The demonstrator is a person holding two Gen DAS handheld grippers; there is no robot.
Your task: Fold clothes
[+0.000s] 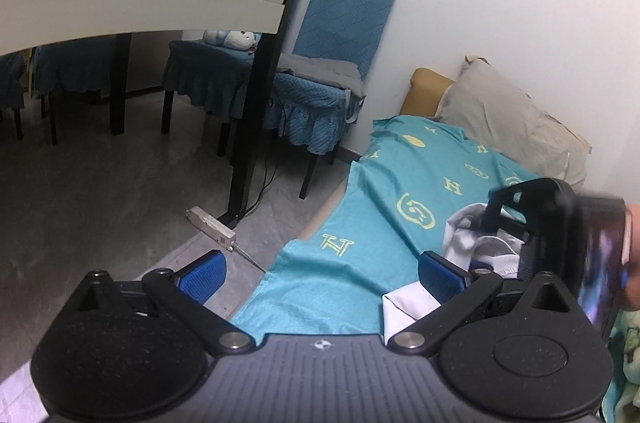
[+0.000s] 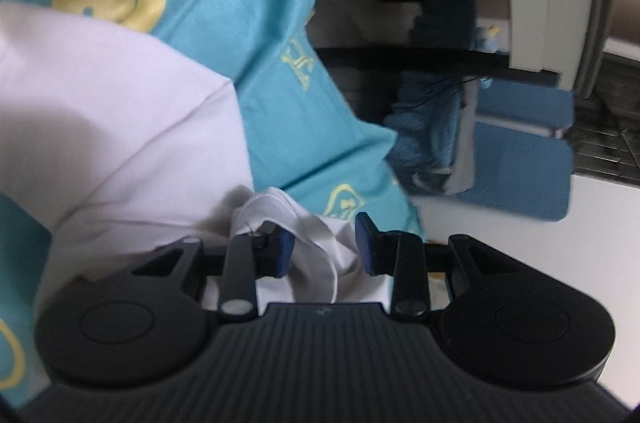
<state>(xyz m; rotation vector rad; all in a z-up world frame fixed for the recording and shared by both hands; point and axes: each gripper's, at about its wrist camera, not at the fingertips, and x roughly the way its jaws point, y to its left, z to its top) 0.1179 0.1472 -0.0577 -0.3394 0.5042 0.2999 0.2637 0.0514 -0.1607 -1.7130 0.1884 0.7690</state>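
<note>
Right gripper [image 2: 325, 243] has its fingers apart around a bunched shirt [image 2: 120, 95] edge, probably to pinch it; left gripper [image 1: 322, 273] gapes wide over the sheet [image 1: 360, 231], nothing in it.

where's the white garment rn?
The white garment lies bunched on the teal sheet: lower right in the left wrist view, and in the right wrist view a fold of it sits between the right gripper's open jaws.

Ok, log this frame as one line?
left gripper: open, empty, over teal sheet | right gripper: open, pads straddling bunched white garment | fold: not started
</note>
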